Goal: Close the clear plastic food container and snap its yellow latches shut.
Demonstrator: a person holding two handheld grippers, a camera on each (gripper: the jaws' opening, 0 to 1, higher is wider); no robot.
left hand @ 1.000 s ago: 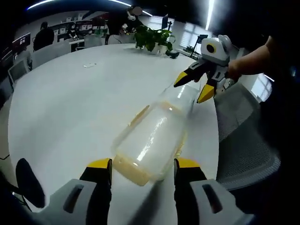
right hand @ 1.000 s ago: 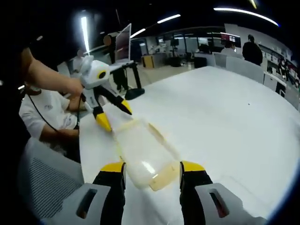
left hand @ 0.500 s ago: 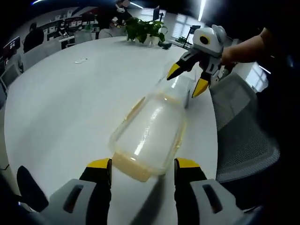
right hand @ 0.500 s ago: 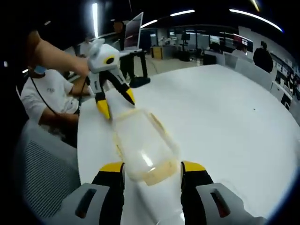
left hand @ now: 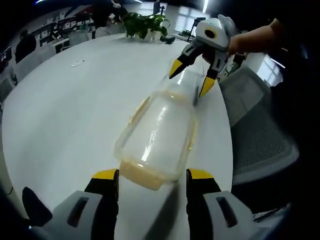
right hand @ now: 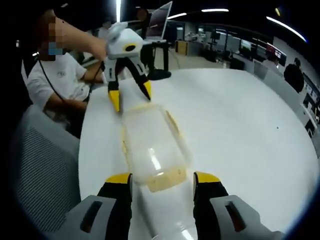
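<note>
You held the left hand-held gripper low over the white bench with its two yellow-tipped jaws spread apart, one on each side of the near end of the clear plastic food container. The jaws stood just beside that end; whether they touched it could not be told. The container lay flat on the bench near the edge by the grey mesh chair, lid on top, with a yellow latch folded down at the near end and pale yellow latches along its long sides.

At the far end in the left gripper view, your right hand-held gripper came in from the upper right, its jaws also spread, the tips straddling the container's far end. Your hand gripped its white body.

In the right gripper view the same layout appeared from the opposite end: the right hand-held gripper was open around the container, and the left hand-held gripper stood open at the other end, tips pointing down at the lid's corners. A person in a white shirt sat beyond the bench edge. A potted plant stood at the far side of the bench.
</note>
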